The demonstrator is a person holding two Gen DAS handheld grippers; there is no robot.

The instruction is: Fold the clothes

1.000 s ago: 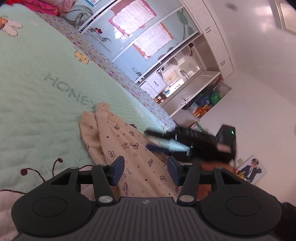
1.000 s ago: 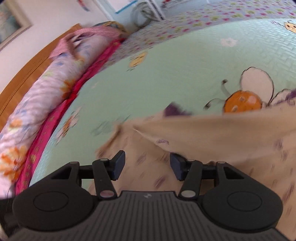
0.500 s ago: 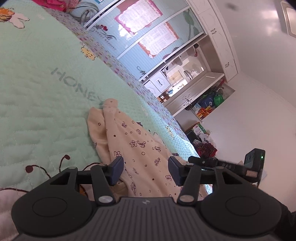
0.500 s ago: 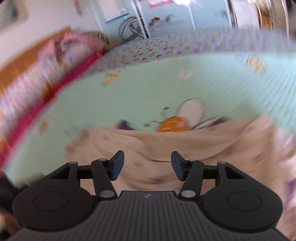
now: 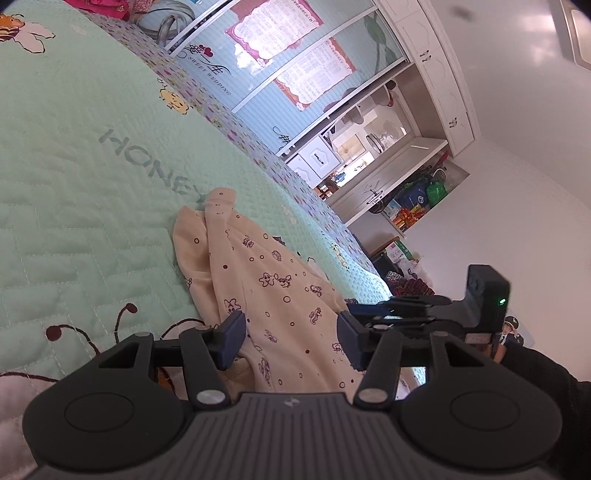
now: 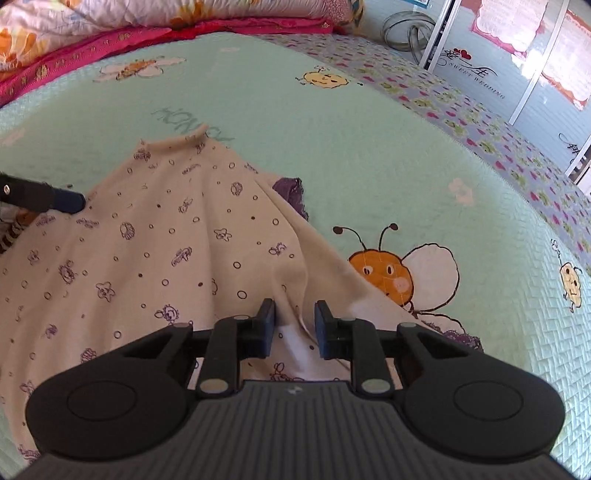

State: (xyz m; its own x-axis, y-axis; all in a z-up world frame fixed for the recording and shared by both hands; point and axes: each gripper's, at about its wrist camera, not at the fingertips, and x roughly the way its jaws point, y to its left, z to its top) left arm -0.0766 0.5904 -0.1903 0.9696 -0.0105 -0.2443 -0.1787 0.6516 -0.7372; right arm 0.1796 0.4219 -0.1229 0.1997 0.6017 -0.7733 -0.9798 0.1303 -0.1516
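While its jaws are closing, the right gripper point(image 6: 294, 325) stands narrow over a raised fold of the cream cotton garment printed with small purple sea creatures and rings point(image 6: 155, 251); the fold rises between the two blue pads point(image 6: 266, 325), and whether they already press on it cannot be told. From that fold the garment spreads toward 10 o'clock in the right wrist view, ending in a narrow curled hem at 11 o'clock, which lies on the grey word HONEY point(image 6: 192, 123). A scrap of purple lace trim point(image 6: 291, 192) shows at the garment's edge at 12 o'clock. An orange bee motif point(image 6: 384, 275) sits just beside the cloth at 2 o'clock. All of this rests on the pale green quilted bedspread point(image 6: 369, 147), with a pink and floral quilt roll point(image 6: 110, 22) along its far edge at 11 o'clock

The left gripper point(image 5: 291, 334) is held with its jaws moderately wide, and nothing is gripped; the garment lies below and beyond the gap, running toward 11 o'clock in the left wrist view. At 3 o'clock the other tool's black fingers reach onto the cloth, with a dark sleeve point(image 5: 543, 376) behind. Beyond the bed, at 1 o'clock, stands a white wardrobe with pale blue sliding doors point(image 5: 295, 74)
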